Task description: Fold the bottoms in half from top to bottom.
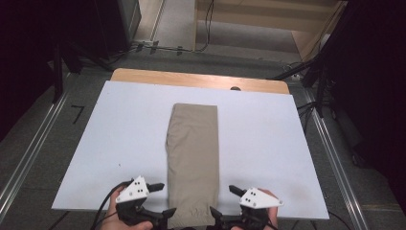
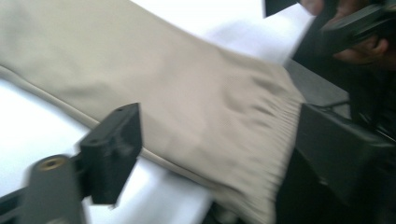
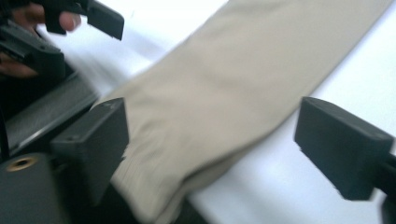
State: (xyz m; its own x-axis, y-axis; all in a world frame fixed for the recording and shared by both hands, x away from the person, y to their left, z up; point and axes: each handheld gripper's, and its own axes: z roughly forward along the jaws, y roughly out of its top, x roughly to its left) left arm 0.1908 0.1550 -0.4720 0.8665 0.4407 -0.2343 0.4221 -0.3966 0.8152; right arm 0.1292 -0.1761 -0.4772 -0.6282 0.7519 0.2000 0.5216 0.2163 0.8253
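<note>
While one folded tan cloth (image 1: 193, 163) lies on our white table (image 1: 119, 139), we hold two grippers — left (image 1: 163, 199) and right (image 1: 221, 201) — both spread wide

Left gripper (image 1: 162, 199) low at near edge, held in left hand (image 1: 113, 215), jaws spread wide, pointing inward to the right. Right gripper (image 1: 225, 200) mirrored beside it, held in right hand (image 1: 273, 213), jaws likewise spread, pointing inward to the left. Both apart.
</note>
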